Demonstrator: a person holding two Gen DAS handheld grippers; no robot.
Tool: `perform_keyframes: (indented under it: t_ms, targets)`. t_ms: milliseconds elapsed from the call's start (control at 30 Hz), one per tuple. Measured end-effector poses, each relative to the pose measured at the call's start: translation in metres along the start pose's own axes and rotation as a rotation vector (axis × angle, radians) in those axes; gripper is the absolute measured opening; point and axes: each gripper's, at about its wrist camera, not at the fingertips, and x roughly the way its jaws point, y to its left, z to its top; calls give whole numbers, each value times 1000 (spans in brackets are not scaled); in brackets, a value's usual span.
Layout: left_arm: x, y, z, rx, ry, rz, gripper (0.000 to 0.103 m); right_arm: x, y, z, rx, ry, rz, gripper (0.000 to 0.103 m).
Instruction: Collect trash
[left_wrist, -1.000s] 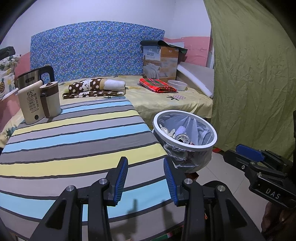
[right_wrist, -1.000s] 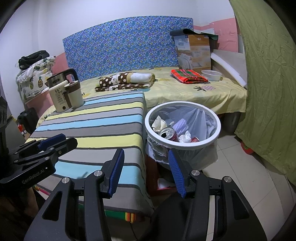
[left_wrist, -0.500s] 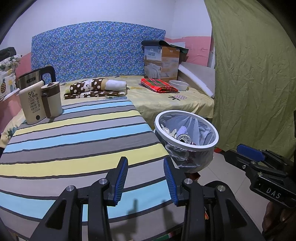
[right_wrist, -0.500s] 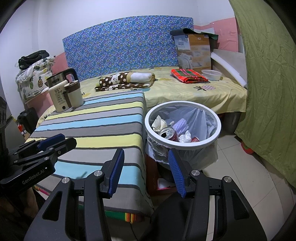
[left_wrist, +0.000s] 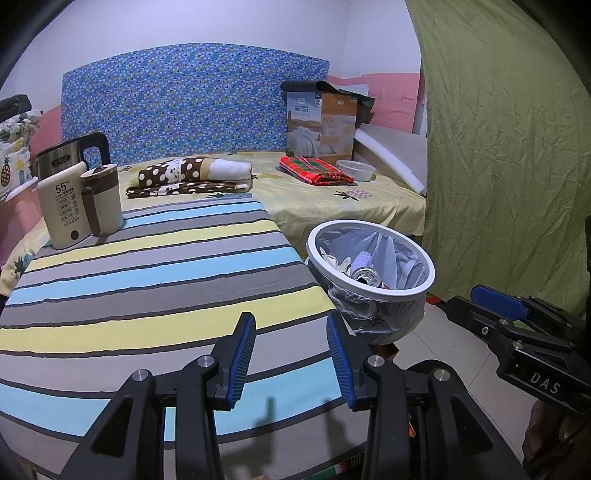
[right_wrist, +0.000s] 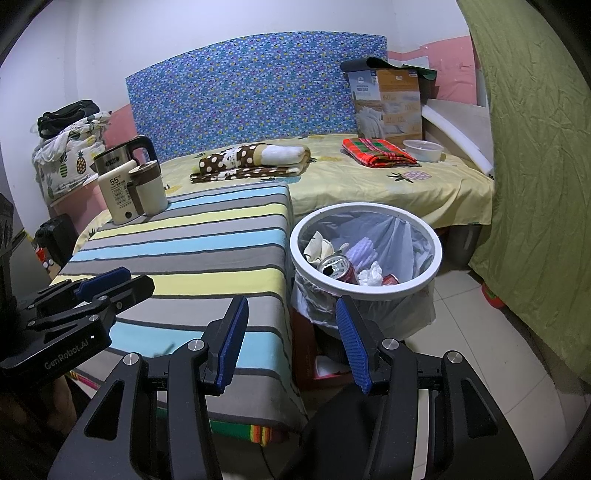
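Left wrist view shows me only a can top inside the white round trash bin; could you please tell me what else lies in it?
Observer: Beside the red drink can, a crumpled white tissue lies in the white round trash bin.
Operator: Thank you; is there a second can?
Observer: Yes, a second red can lies right of the tissue, near the rim.
Operator: Is the right gripper holding anything?
Observer: No, the right gripper is open and empty.
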Motion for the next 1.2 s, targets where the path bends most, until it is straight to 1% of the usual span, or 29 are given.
perform_keyframes:
  t_ms: [667,933,1200]
  targets:
    - [0,0,-1,-4,1,2,40,-1,1,1,0,1,0,52]
    - [0,2,-5,-10,11,14,40,-2,2,1,0,-2,-1,52]
    - [0,-1,-6,3,14,8,40,-2,3,1,-1,-2,-1,52]
